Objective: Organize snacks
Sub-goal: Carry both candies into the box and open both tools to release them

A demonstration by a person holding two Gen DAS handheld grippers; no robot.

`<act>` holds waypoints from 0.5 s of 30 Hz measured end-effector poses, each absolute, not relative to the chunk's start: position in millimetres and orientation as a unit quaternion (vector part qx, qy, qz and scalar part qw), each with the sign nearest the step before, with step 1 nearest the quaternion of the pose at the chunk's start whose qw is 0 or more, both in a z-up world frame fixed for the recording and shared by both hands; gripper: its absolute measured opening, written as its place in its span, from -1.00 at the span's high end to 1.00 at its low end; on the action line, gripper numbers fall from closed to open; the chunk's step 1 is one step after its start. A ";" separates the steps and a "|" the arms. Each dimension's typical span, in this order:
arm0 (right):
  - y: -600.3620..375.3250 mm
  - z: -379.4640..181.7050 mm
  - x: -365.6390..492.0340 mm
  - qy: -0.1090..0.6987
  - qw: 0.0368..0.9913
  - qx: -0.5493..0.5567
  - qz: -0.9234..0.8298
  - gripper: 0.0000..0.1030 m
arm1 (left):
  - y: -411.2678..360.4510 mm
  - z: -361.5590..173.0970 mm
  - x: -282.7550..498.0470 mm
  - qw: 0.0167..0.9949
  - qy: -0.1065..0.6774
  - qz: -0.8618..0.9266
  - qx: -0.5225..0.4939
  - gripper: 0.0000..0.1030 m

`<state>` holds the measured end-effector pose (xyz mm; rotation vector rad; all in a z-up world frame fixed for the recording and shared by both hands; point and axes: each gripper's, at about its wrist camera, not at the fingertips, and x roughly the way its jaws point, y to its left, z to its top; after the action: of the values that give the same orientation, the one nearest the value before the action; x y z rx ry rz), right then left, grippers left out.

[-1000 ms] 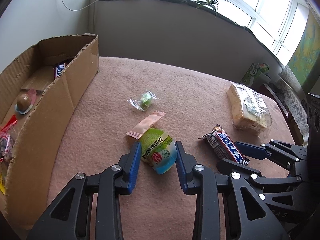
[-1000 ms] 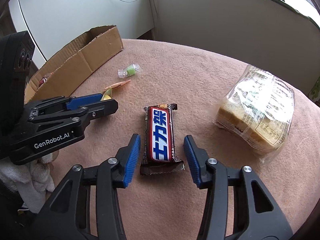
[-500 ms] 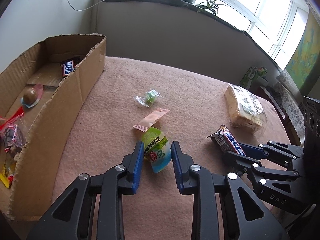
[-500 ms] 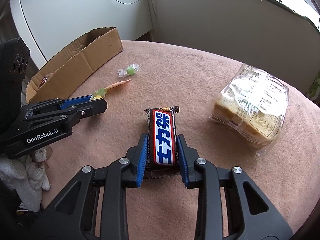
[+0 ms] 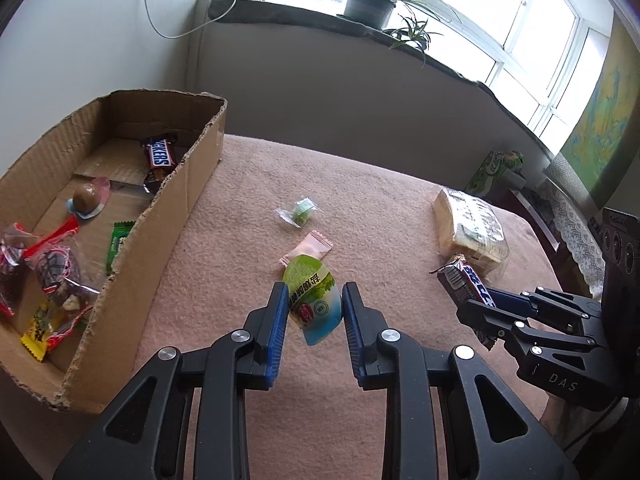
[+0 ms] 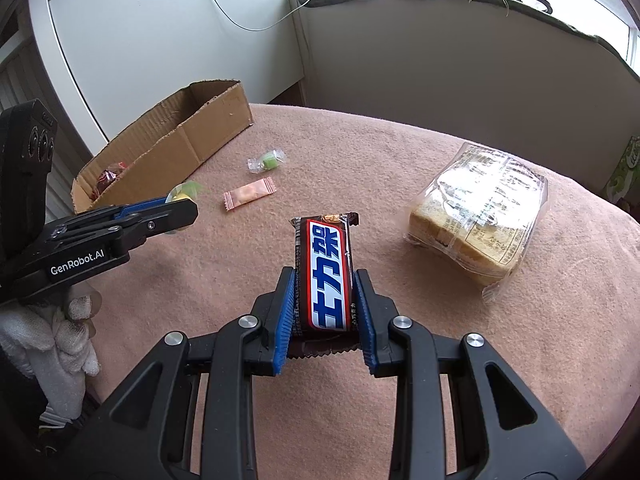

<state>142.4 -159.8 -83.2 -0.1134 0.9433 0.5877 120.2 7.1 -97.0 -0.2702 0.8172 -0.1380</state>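
Note:
My left gripper (image 5: 314, 306) is shut on a green and blue snack packet (image 5: 314, 300), lifted a little off the pink tablecloth (image 5: 240, 280). My right gripper (image 6: 324, 300) is shut on a brown chocolate bar (image 6: 326, 276) with a blue and white label, also raised off the cloth. That bar (image 5: 466, 280) and the right gripper (image 5: 480, 308) show at the right of the left wrist view. The cardboard box (image 5: 160, 232) at the left holds several snacks, among them a Snickers bar (image 5: 160, 156). On the cloth lie a green wrapped candy (image 5: 300, 210) and a pink sachet (image 5: 310, 250).
A clear bag of sliced cake (image 6: 480, 212) lies at the right of the table. A green carton (image 5: 494, 172) stands beyond the table's far right edge. A gloved hand (image 6: 60, 332) holds the left gripper (image 6: 180, 204). A wall and a window sill with plants stand behind.
Both grippers closed on their snacks, the left on the green packet, the right on the chocolate bar. Both then rose, lifting the snacks off the cloth.

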 end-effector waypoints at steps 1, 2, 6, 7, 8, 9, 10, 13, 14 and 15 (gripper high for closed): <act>-159.6 -80.7 140.6 0.446 0.848 -0.053 0.280 0.42 | 8.9 -94.9 117.9 0.907 0.393 -0.067 -0.133 0.50; -159.3 -78.2 139.0 0.444 0.849 -0.054 0.282 0.42 | 10.6 -92.5 116.0 0.908 0.390 -0.067 -0.134 0.50; -154.7 -65.0 133.4 0.432 0.852 -0.055 0.291 0.42 | 16.5 -79.8 108.4 0.915 0.376 -0.063 -0.132 0.50; -153.0 -61.2 132.0 0.429 0.852 -0.054 0.294 0.42 | 20.1 -76.1 105.4 0.917 0.371 -0.061 -0.129 0.50; -151.2 -57.3 130.9 0.426 0.853 -0.054 0.297 0.42 | 23.4 -73.2 103.0 0.920 0.367 -0.057 -0.127 0.50; -148.1 -53.1 130.2 0.422 0.854 -0.054 0.300 0.42 | 27.3 -70.5 101.3 0.921 0.364 -0.053 -0.127 0.50; -145.5 -48.6 128.9 0.418 0.855 -0.054 0.302 0.42 | 31.7 -68.0 99.5 0.923 0.360 -0.049 -0.127 0.50; -134.8 -35.6 126.8 0.406 0.857 -0.055 0.313 0.42 | 48.2 -61.6 94.2 0.927 0.348 -0.038 -0.136 0.50; -130.1 -31.6 126.8 0.403 0.857 -0.057 0.317 0.42 | 53.3 -60.1 92.9 0.928 0.345 -0.033 -0.138 0.50; -125.5 -27.7 126.9 0.399 0.857 -0.059 0.321 0.42 | 59.3 -58.9 91.3 0.929 0.342 -0.027 -0.141 0.50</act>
<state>126.9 -125.5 -27.7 -0.1231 0.8391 0.6736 91.3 59.3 -58.9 -0.2879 0.7006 -0.0550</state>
